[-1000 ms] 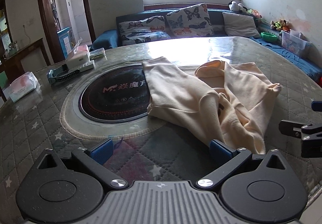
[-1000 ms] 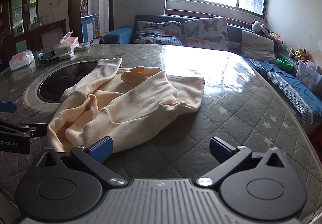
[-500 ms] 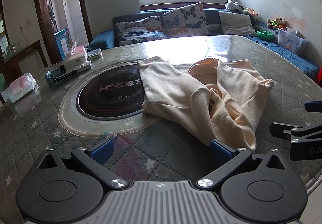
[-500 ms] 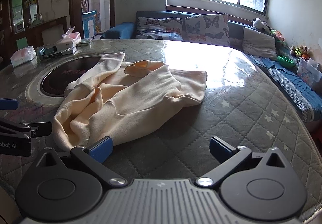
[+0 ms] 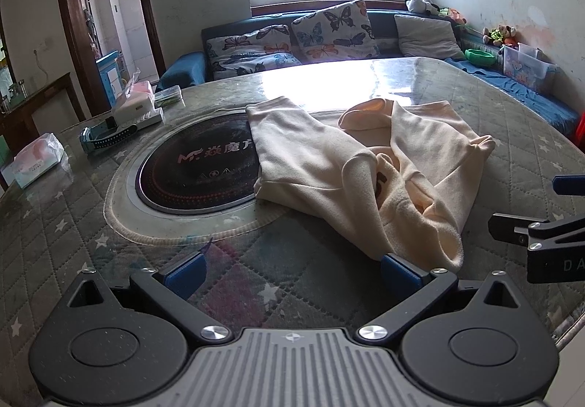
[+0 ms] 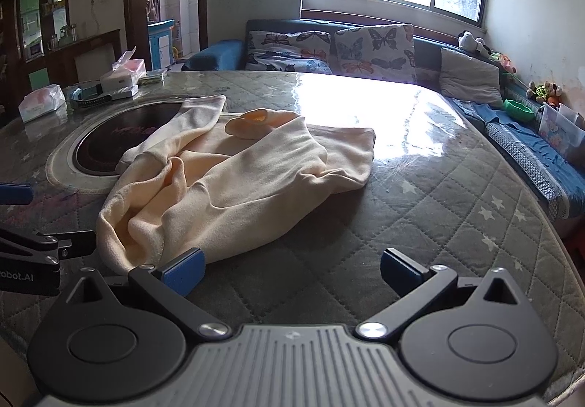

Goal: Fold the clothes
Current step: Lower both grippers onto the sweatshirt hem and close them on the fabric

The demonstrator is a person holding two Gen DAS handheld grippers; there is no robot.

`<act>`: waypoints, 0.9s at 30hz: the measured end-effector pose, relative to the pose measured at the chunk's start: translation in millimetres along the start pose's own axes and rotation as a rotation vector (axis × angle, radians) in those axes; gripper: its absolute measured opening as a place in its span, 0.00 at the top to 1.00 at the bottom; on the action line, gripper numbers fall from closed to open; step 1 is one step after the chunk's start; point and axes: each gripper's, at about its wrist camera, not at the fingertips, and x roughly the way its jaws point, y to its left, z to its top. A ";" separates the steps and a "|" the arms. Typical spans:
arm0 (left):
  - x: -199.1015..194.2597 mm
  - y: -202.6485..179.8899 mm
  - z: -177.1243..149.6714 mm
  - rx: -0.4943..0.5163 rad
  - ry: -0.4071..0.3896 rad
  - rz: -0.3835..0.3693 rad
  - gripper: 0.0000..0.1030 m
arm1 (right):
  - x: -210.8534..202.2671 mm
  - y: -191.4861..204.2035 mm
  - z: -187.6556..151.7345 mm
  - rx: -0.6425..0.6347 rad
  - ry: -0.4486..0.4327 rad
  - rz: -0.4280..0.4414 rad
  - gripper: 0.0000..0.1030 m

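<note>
A cream fleece garment (image 5: 369, 169) lies crumpled on the round quilted table (image 5: 55, 224), one part spread over the black hotplate (image 5: 197, 165). My left gripper (image 5: 292, 271) is open just above the table's near edge, its right pad close to the garment's nearest bunched end. The right gripper shows at that view's right edge. In the right wrist view the same garment (image 6: 234, 180) lies ahead and to the left. My right gripper (image 6: 292, 271) is open with nothing between its fingers; its left pad sits beside the garment's near hem.
A tissue pack (image 5: 36, 160), a white box (image 5: 135, 110) and a blue watch band (image 5: 106, 136) sit at the table's left. A sofa with butterfly cushions (image 5: 329, 30) stands behind. Storage boxes and toys (image 5: 523, 63) line the right wall.
Both grippers have drawn back slightly towards the table's near edge and risen a little; the garment looks a bit farther away. It has not been touched.
</note>
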 end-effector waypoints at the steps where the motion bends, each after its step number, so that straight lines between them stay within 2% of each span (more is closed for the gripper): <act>1: 0.1 0.0 0.2 0.001 0.000 -0.001 0.00 | 0.2 0.2 0.2 -0.002 0.000 0.001 0.00; 19: 1.9 5.1 11.6 0.021 -0.018 -0.010 0.00 | 6.7 0.8 10.2 -0.021 -0.008 0.011 0.00; 27: 7.0 13.3 28.5 0.003 -0.029 -0.005 0.00 | 17.3 -1.5 20.1 -0.026 -0.008 0.026 0.00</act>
